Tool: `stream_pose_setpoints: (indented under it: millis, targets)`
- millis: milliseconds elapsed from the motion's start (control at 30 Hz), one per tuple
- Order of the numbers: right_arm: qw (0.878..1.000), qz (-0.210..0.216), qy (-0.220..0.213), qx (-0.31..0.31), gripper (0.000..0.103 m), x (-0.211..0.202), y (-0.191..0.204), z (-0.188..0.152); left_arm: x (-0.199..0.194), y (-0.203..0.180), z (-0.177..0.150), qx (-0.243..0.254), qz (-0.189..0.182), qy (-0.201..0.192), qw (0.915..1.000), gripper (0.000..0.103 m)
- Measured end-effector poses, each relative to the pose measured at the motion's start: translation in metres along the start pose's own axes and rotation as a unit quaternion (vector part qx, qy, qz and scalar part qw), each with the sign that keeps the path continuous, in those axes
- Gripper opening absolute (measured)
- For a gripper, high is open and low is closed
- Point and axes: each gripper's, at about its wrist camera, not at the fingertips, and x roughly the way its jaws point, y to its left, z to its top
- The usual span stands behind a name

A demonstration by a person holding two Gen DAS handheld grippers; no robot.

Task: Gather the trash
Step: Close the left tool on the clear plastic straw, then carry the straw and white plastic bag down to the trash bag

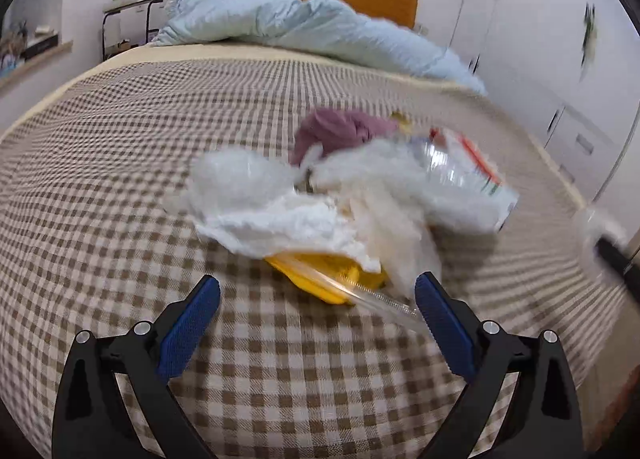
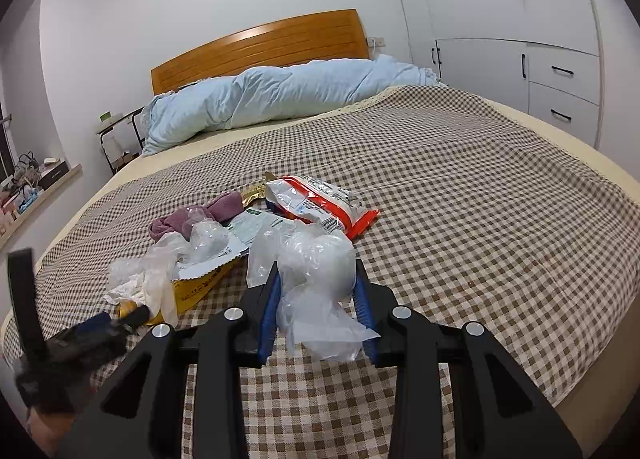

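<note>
A crumpled clear plastic bag (image 2: 316,279) sits pinched in the right claw (image 2: 318,279) above the checked bedspread (image 2: 460,199). The remaining litter, including a yellow wrapper (image 1: 328,275), white tissue (image 1: 280,219) and red-striped snack packet (image 2: 320,199), lies heaped mid-bed. The left claw (image 1: 318,295) gapes wide and empty beside the wrapper.

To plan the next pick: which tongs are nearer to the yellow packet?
Left. The left tongs stand open right at the yellow packet; the right tongs, shut on a clear plastic bag, are farther off.
</note>
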Motion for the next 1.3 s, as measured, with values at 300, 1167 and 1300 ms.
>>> stream_pose_setpoints:
  millis: [300,1167,1300]
  targets:
    - [1.0,-0.001,-0.003,-0.003,0.033,-0.004,-0.002,-0.001,-0.012,0.022,-0.013,-0.007,0.01,0.01,0.9999,0.077]
    - [1.0,-0.003,-0.01,-0.022,0.033,-0.005,0.011,-0.006,-0.069,0.052,-0.026,-0.004,-0.044,-0.063,0.9971,0.002]
    - [0.999,-0.007,-0.016,-0.027,0.033,-0.007,0.013,-0.007,-0.093,0.057,-0.029,0.001,-0.036,-0.11,0.9933,0.002]
